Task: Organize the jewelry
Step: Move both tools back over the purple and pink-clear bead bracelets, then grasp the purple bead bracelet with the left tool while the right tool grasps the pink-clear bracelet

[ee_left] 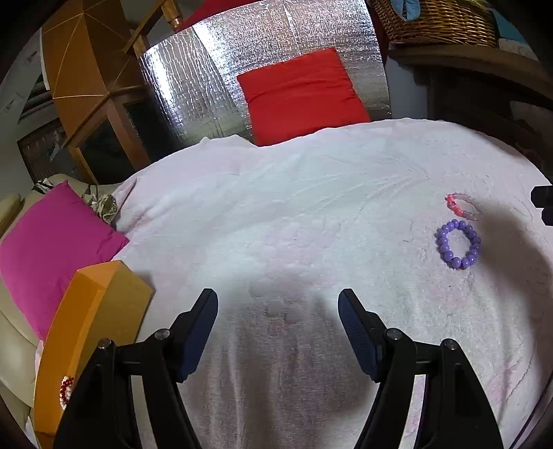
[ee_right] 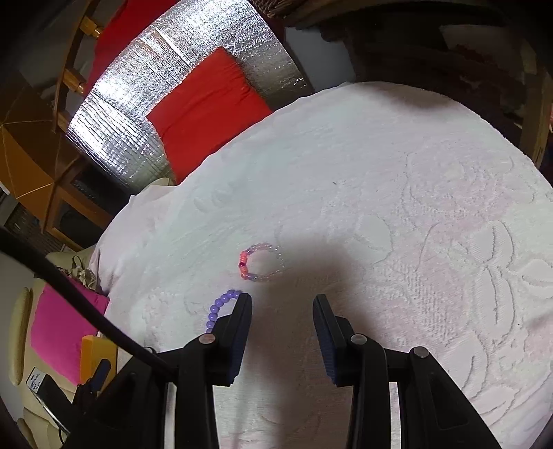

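A purple bead bracelet (ee_left: 458,244) lies on the white towel (ee_left: 293,214) at the right; a pink-and-clear bead bracelet (ee_left: 461,205) lies just beyond it. An orange box (ee_left: 86,331) stands at the left with a red-and-white bead bracelet (ee_left: 65,392) in it. My left gripper (ee_left: 278,311) is open and empty over the bare towel. In the right wrist view my right gripper (ee_right: 281,307) is open and empty, hovering just short of the pink-and-clear bracelet (ee_right: 261,262); the purple bracelet (ee_right: 221,309) is partly hidden behind its left finger (ee_right: 238,331).
A magenta cushion (ee_left: 52,248) lies left of the towel, a red cushion (ee_left: 300,93) on silver foil matting (ee_left: 193,79) beyond it. A wicker basket (ee_left: 435,20) sits on a shelf at top right. A black cable (ee_right: 69,297) crosses the right view's left side.
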Demonstrator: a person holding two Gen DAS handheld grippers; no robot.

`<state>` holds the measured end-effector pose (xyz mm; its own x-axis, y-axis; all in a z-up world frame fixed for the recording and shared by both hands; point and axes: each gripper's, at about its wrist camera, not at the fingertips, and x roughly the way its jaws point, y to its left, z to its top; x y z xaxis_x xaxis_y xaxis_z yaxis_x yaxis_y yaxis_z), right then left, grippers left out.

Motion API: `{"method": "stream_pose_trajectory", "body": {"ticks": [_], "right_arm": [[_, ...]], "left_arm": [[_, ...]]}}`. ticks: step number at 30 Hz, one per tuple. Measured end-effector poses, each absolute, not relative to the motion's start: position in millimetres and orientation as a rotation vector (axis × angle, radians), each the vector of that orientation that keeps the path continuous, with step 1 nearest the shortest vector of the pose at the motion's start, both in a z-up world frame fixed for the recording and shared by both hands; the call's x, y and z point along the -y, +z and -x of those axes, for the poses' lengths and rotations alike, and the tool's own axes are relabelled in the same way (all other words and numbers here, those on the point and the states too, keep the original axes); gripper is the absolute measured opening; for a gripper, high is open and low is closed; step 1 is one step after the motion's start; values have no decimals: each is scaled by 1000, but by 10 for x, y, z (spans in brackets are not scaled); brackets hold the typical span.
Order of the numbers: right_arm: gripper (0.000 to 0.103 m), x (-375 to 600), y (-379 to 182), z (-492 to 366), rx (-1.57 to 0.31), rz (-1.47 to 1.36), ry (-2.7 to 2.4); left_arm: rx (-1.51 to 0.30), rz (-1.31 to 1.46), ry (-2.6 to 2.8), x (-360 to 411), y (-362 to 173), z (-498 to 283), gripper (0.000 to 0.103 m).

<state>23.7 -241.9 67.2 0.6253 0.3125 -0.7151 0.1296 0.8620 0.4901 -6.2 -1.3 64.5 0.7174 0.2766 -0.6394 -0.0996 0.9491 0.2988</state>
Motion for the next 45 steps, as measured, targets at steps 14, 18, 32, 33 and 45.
{"method": "stream_pose_trajectory", "body": {"ticks": [14, 18, 32, 33, 45], "right_arm": [[39, 2538, 659, -261, -910, -540, 98], [39, 2600, 635, -339, -914, -558, 85], [40, 2835, 575, -472, -897, -645, 51], [40, 2849, 563, -492, -896, -648, 56], [40, 2384, 463, -858, -950, -561, 157]], "left_arm": [[-812, -114, 30, 144, 591, -50, 73], [-859, -21, -88, 239, 542, -167, 73], [-919, 133, -228, 617, 413, -645, 74], [-916, 134, -231, 621, 414, -644, 72], [-928, 119, -239, 397, 475, -524, 9]]}}
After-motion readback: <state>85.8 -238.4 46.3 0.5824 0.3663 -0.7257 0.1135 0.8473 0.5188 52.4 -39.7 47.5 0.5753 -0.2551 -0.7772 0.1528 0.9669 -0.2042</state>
